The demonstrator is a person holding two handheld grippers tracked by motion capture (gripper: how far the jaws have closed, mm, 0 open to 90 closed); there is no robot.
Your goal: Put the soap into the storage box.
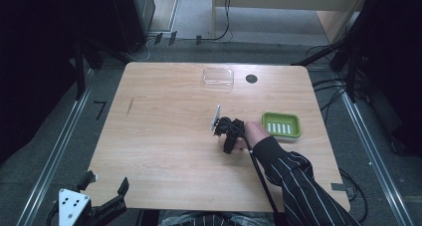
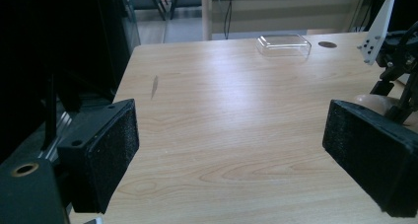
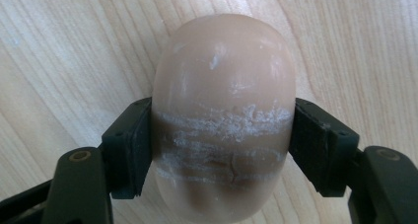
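My right gripper is pinching a bar of soap, a smooth tan oval with whitish scuff marks across its middle. In the right gripper view both black pads press flat against the bar's long sides, one at nine o'clock and one at three o'clock, and the wooden table lies right behind the soap. I cannot tell from that view whether the bar is resting on the wood or raised just off it.

From the high view my right gripper sits a little toward three o'clock of the table's centre, with my right hand wrapped around it and my striped sleeve running back toward five o'clock. Its white plate stands on edge on the side facing nine o'clock. Just beside my hand, at three o'clock, lies a green soap dish with pale slots in its floor. At twelve o'clock, near the far edge, sits a clear plastic lid, and just to its three o'clock side is a dark round hole in the tabletop.

My left gripper hangs off the table's near corner at seven o'clock, holding nothing. In the left gripper view its two foam-faced jaws are spread wide apart, with bare wood between them and the clear plastic lid far ahead at twelve o'clock.
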